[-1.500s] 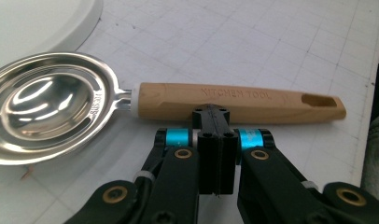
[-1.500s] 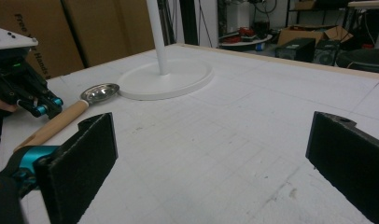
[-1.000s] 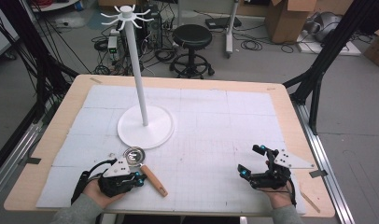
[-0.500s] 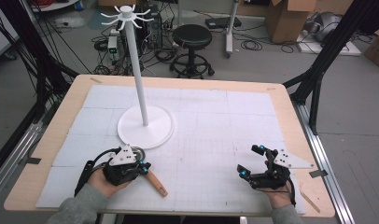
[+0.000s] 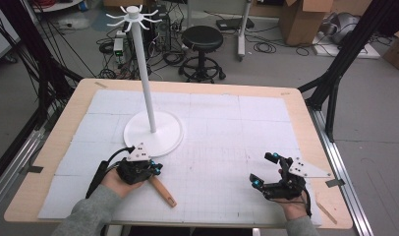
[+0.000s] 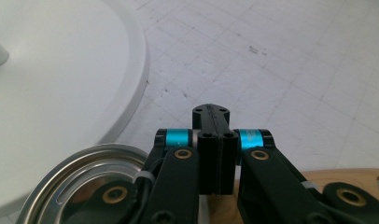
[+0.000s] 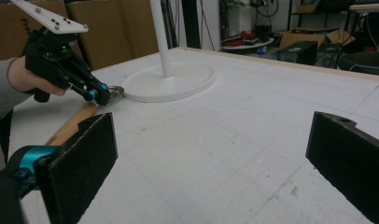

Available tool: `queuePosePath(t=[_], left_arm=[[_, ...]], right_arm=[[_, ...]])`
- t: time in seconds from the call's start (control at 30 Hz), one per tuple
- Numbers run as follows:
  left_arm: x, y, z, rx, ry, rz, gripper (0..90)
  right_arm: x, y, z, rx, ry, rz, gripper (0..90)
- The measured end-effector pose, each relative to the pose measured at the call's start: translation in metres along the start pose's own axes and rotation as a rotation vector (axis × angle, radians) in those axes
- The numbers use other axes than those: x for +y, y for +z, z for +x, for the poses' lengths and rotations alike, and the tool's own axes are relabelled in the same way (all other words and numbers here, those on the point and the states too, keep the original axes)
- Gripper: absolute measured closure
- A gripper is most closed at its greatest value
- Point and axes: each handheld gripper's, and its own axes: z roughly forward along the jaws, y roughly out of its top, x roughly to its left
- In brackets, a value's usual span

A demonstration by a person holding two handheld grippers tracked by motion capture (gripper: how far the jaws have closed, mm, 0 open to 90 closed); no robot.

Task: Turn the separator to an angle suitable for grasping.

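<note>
A white hook stand [image 5: 149, 83] is parked just ahead of the left tool [image 5: 156, 169], its round base [image 5: 138, 135] nearly reached by the tip. Everything's carried by a wooden desk [image 5: 79, 103] covered with a white gridded mat [image 5: 237, 128]. Far beyond the right tool [image 5: 262, 168], off the desk, a black stool [image 5: 201, 39], cardboard boxes [image 5: 300, 19] and loose floor cables [image 5: 271, 48] can be spotted.

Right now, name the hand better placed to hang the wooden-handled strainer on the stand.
Left. The left gripper is shut on the strainer beside the stand; the right gripper sits open, far off.
</note>
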Motion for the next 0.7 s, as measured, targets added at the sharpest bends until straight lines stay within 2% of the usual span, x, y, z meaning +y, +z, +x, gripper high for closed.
queuePosePath(t=[0.03,0.1,0.3,0.7], left_arm=[[-0.0003,0.0006,0.0001,0.003,0.015,-0.004,89.8],[-0.0001,0.0019,0.0007,0.004,0.017,-0.001,89.8],[-0.0014,0.0055,0.0065,0.023,-0.023,0.024,89.8],[-0.0038,0.0079,0.0065,0.035,-0.007,0.055,89.8]], right_arm=[[0.0000,0.0002,0.0000,0.001,-0.003,-0.002,1.1],[0.0001,0.0001,0.0006,0.003,0.001,-0.001,1.1],[0.0000,0.0000,0.0006,0.001,-0.002,0.001,1.1],[-0.0002,0.0007,0.0000,0.002,-0.003,0.003,1.2]])
